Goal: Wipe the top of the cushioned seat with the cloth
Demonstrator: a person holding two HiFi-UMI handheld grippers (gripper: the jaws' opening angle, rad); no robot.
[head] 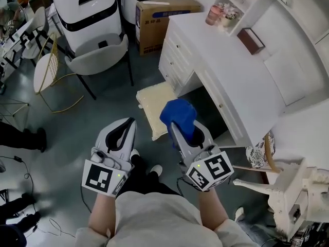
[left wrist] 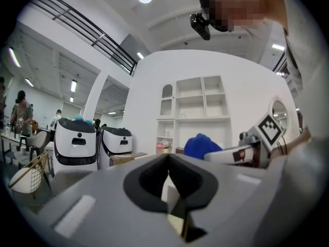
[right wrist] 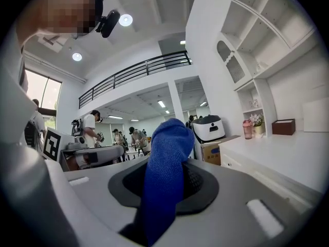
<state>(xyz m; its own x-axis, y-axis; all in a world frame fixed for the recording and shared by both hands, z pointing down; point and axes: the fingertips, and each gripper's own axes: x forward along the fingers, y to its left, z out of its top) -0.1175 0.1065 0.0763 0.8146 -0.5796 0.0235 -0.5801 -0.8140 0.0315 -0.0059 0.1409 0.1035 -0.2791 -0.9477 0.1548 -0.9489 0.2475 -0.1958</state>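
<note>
The right claw (head: 181,133) is gripping the blue cloth (head: 178,115), which is bunching above its jaws and hovering over the near corner of the seat (head: 154,99). The cream seat is sitting on the floor, partly tucked under the white surface (head: 231,60). The left claw (head: 125,127) is hovering closed and empty, near the seat's edge. The cloth probably needs lowering until its loose end is lying flat on the seat. Light, overlapping strokes would likely be working best, keeping the claw clear of the surface's drawers.
</note>
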